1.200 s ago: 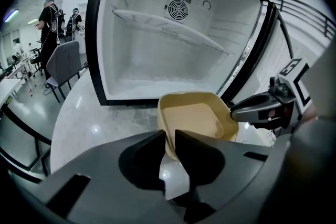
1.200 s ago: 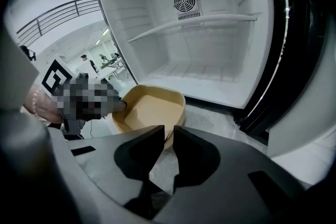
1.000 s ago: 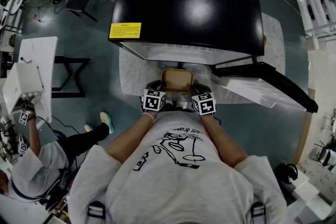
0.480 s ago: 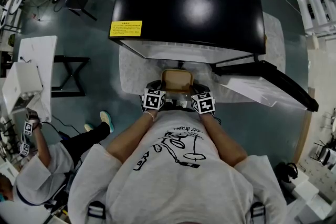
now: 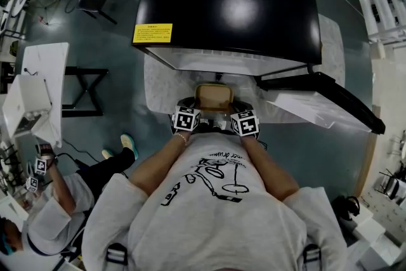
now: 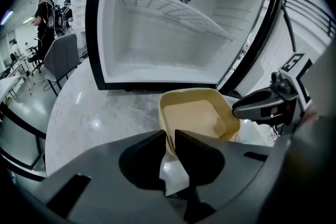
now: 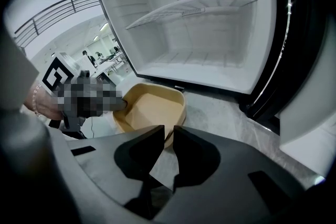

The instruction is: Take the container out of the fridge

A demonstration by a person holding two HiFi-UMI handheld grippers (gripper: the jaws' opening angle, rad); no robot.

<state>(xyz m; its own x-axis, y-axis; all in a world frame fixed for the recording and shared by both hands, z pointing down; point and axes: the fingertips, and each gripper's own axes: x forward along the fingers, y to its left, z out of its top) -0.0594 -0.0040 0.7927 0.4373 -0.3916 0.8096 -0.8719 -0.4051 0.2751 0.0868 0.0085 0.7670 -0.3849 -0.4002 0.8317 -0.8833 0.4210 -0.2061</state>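
The container is at the middle of the head view, outside the open fridge and over the marble table. I've got it between both hands: the left gripper is pinched nearly closed on its left wall. The right gripper grips the right wall the same way, and both are equally near.

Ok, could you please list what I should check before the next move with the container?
1. Container out of the fridge: ok, it is in front of the open compartment.
2. Left claw grip: ok, jaws closed on the container's left rim.
3. Right claw grip: ok, jaws closed on the right rim.
4. Nothing inside to spill: ok, the container looks empty.
5. Fridge door out of the way: ok, swung open to the right.
6. Container resting on the marble table or lifted: cannot tell.
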